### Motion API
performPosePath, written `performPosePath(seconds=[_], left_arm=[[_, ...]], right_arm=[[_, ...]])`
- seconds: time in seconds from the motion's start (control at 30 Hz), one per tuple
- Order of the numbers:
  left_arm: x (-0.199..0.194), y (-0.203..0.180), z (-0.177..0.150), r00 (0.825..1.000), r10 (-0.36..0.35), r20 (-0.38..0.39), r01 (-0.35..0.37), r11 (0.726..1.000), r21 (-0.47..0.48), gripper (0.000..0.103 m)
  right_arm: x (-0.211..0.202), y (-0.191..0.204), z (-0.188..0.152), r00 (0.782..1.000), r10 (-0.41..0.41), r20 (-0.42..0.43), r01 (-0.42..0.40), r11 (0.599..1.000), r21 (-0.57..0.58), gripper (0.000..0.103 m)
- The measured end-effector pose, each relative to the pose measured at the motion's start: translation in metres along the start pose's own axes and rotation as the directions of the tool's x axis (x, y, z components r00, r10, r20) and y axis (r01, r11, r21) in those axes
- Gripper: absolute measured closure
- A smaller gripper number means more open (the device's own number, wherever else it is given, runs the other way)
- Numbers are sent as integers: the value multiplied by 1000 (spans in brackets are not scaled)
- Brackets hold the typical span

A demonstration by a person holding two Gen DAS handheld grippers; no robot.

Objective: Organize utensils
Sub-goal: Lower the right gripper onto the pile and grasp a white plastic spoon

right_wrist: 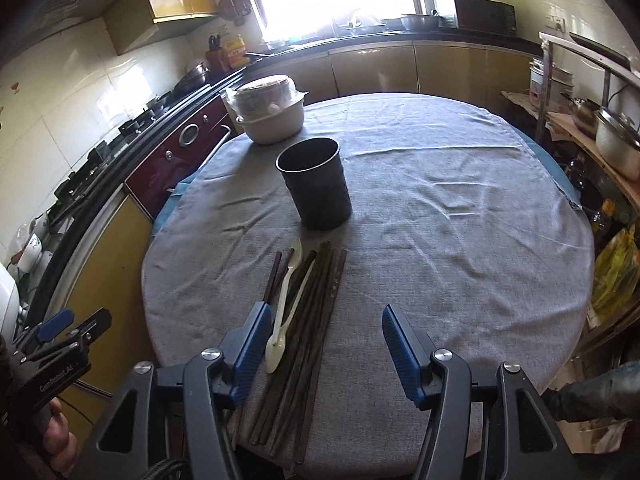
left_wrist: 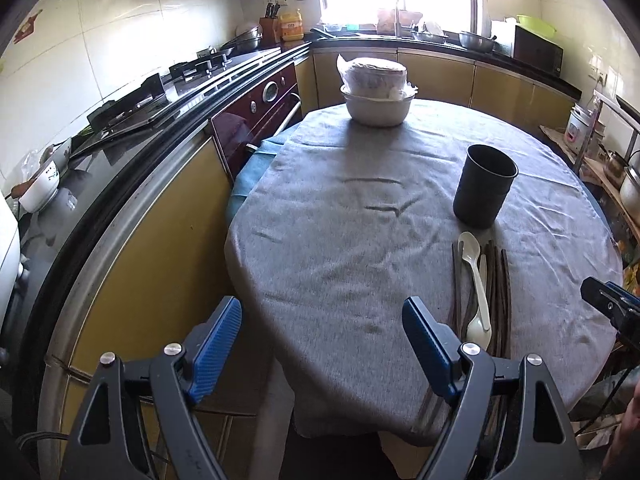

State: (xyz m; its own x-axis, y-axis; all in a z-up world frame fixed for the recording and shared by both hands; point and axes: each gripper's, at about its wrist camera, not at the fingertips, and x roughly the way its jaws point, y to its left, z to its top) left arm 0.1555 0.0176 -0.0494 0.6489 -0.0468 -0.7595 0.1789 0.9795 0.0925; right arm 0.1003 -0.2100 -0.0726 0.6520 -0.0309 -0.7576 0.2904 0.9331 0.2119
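A black cylindrical holder (left_wrist: 485,185) (right_wrist: 315,183) stands upright and empty on the grey tablecloth. In front of it lie several dark chopsticks (left_wrist: 500,296) (right_wrist: 308,320) with two white plastic spoons (left_wrist: 476,276) (right_wrist: 286,304) among them. My left gripper (left_wrist: 320,344) is open and empty, low at the table's near left edge, left of the utensils. My right gripper (right_wrist: 326,344) is open and empty, low above the near ends of the chopsticks.
A white bowl stack wrapped in plastic (left_wrist: 378,92) (right_wrist: 270,114) stands at the table's far side. A counter with a gas stove (left_wrist: 192,76) and oven (left_wrist: 260,116) runs along the left. Shelves with pots (right_wrist: 612,136) stand at the right.
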Motion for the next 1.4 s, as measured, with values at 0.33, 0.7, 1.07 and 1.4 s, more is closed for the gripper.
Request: performPosePath(seconds=[0.33, 0.7, 1.07, 1.4], left_arm=[[17, 0, 7, 1000, -7, -27, 7, 1000, 5, 20], [36, -1, 16, 999, -34, -42, 35, 999, 18, 20], [109, 22, 9, 978, -90, -189, 84, 996, -39, 20], [112, 21, 13, 978, -122, -169, 120, 992, -27, 28]], right_arm=[[13, 4, 6, 1000, -5, -25, 5, 1000, 7, 41], [36, 10, 17, 998, 21, -55, -21, 1000, 3, 41], [145, 35, 29, 969, 92, -230, -99, 995, -16, 72], [182, 42, 36, 956, 68, -285, -79, 996, -28, 92]])
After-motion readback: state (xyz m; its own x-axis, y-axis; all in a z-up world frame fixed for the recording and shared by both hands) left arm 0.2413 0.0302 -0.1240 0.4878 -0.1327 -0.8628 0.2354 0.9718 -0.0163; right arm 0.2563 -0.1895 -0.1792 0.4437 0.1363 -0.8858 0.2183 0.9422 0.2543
